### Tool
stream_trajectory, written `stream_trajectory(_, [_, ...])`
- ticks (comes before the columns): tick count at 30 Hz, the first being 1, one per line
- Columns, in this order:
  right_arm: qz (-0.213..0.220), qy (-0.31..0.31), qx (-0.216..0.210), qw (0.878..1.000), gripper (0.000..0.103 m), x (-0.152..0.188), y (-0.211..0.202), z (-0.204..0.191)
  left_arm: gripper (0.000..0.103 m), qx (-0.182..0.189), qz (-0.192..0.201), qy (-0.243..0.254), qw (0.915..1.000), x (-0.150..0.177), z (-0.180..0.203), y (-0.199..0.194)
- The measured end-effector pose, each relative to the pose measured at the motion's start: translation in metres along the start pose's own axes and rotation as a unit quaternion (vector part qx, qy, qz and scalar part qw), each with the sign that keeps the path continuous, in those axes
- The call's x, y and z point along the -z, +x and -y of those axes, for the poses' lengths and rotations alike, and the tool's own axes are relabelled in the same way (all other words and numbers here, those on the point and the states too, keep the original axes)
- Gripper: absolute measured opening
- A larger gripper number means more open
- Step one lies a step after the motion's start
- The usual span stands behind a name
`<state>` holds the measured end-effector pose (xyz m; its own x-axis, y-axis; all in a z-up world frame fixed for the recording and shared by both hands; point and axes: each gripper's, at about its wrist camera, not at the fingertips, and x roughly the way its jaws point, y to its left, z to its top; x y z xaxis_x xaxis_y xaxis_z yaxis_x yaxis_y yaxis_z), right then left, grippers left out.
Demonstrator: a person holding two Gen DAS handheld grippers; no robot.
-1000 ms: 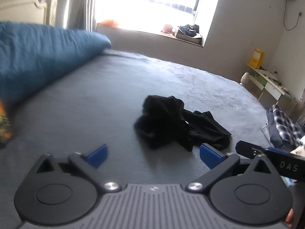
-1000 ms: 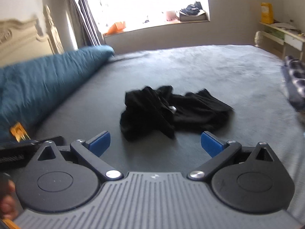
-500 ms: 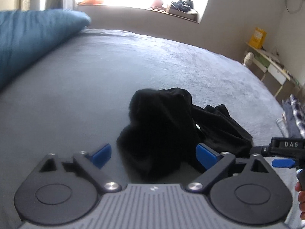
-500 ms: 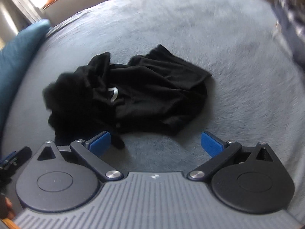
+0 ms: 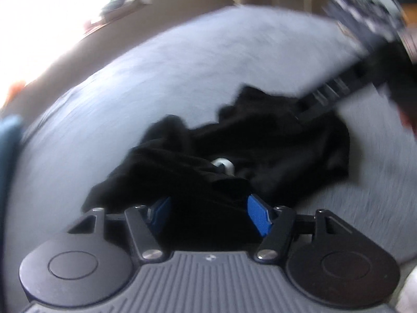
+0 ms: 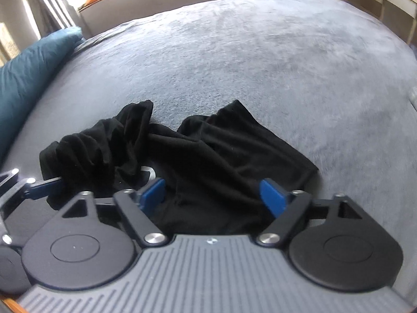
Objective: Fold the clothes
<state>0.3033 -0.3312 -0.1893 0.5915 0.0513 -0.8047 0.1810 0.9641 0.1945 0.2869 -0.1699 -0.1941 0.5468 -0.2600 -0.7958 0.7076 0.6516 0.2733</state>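
At the far left of the right wrist view, a teal pillow (image 6: 28, 67) is seen at the edge of the grey bed (image 6: 260, 60). Beside it, partly in view, the left gripper (image 6: 49, 184) is set against the bunched end of the black garment (image 6: 182, 161), which lies crumpled on the bed, gathered into folds at its left and spread flatter at its right, with a small white mark (image 6: 148, 172) near its middle. A fold of the cloth is framed between the blue pads of the left gripper (image 5: 208, 216), whose jaws are closing; whether the pads press it cannot be told through the blur. Further right, the right gripper (image 6: 213, 195) is held over the near hem, its jaws closing with cloth between them, not yet pinched. A second ago both grippers were spread wide and well short of the garment.
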Motion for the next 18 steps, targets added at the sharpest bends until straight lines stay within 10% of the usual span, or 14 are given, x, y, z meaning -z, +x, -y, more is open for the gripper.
stream_trajectory(4, [-0.001, -0.031, -0.01, 0.999, 0.057, -0.002, 0.014, 0.0, 0.048, -0.033, -0.029, 0.044, 0.998, 0.005, 0.01, 0.026])
stream_trajectory(8, [-0.007, -0.043, -0.015, 0.999, 0.044, -0.002, 0.021, 0.001, 0.017, -0.032, -0.033, -0.031, 0.9985, 0.003, -0.018, 0.02])
stream_trajectory(18, [-0.015, -0.031, -0.126, 0.991, 0.039, -0.002, 0.025, -0.022, 0.01, -0.101, -0.056, -0.178, 0.9772, 0.05, -0.105, -0.021])
